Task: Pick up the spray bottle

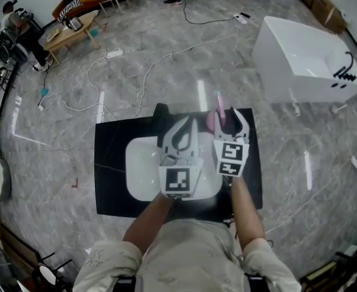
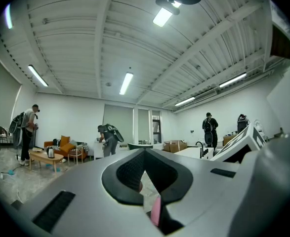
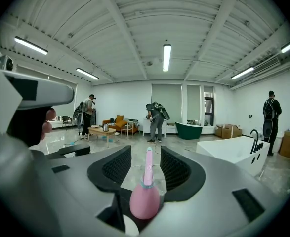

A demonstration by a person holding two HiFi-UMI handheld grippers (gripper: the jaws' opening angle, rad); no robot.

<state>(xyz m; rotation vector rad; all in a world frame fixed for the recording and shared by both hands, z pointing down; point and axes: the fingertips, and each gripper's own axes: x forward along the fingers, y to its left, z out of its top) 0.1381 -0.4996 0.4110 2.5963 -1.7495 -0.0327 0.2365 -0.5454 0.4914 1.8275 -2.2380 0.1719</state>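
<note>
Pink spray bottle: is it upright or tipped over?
Upright: in the right gripper view the pink spray bottle stands on its round body, with its nozzle pointing straight up.

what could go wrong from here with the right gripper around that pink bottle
1. The right gripper stands open, with only the thin neck of the pink bulb-shaped spray bottle between its pads. Closing there rather than on the bulb might tip it or let it slip.
2. The bottle stands near the far edge of the black tabletop, so a nudge could push it off.
3. The shut left gripper sits close beside and may bump it.
</note>
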